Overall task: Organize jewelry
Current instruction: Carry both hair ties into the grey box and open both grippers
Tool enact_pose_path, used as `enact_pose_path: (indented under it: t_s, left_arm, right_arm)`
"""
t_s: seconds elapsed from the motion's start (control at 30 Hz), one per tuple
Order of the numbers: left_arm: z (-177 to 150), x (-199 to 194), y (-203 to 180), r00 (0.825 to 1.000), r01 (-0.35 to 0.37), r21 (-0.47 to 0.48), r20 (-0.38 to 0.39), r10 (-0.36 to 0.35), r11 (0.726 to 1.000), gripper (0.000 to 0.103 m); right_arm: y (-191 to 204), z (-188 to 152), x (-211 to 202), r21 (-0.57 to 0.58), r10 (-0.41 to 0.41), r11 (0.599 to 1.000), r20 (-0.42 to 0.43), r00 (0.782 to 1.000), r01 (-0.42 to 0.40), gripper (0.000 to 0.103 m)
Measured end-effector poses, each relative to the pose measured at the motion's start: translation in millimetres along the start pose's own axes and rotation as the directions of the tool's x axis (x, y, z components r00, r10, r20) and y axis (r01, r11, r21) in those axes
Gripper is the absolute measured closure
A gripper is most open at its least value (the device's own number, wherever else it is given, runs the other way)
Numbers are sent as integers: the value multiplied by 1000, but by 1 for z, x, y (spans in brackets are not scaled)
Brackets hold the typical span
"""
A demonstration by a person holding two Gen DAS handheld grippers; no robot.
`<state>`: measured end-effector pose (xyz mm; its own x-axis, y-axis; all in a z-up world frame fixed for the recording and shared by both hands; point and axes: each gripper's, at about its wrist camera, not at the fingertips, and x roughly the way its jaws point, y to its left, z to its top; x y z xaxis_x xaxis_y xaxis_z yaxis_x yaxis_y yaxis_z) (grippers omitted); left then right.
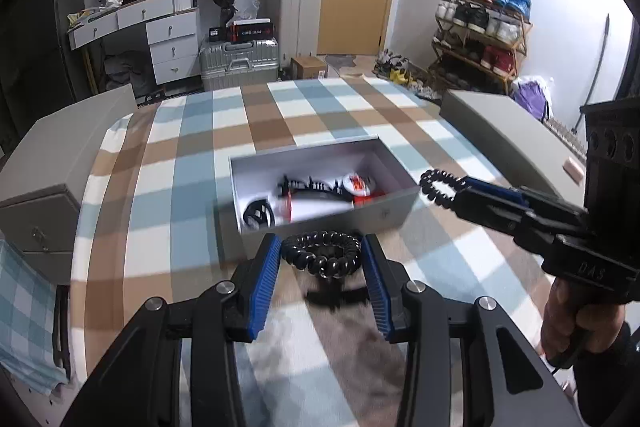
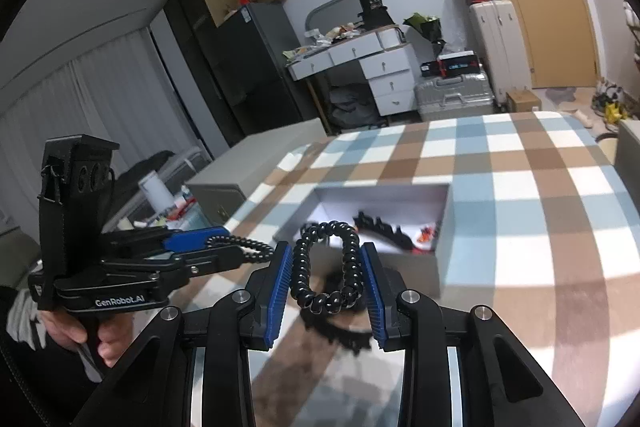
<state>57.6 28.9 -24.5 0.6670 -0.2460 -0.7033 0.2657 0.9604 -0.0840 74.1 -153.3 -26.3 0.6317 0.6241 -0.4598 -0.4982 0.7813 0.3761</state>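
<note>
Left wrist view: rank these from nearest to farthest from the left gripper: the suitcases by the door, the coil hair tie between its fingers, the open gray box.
1. Coil hair tie, between the left gripper's fingers.
2. Open gray box, just beyond, on the checkered cloth.
3. Suitcases, against the far wall.

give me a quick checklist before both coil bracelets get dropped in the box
1. Left gripper holds its black coil bracelet: ok, pinched between both pads.
2. Right gripper holds the second coil bracelet: ok, hanging in a loop.
3. Grey box open: ok, no lid on it.
4. Free room inside the box: ok, bare white floor shows beside the jewelry already there.
5. Either gripper over the opening: not ok, both sit short of the near wall.
6. The two bracelets apart from each other: ok.
</note>
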Motion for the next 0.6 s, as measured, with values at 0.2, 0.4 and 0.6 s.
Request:
enact_pose_path:
  t_s: [0.2, 0.4, 0.6]
  left_arm:
    - [21, 14, 6, 999, 32, -18, 22, -32, 999, 67]
    - [38, 31, 13, 998, 63, -51, 29, -62, 997, 67]
    - [43, 48, 12, 996, 92, -61, 10, -92, 994, 67]
  right_arm:
    - [-13, 19, 21, 17, 9, 1000, 10, 1000, -9, 70]
    - [-35, 33, 41, 70, 30, 997, 7, 1000, -31, 70]
    - [-45, 39, 60, 64, 21, 998, -24, 999, -19, 70]
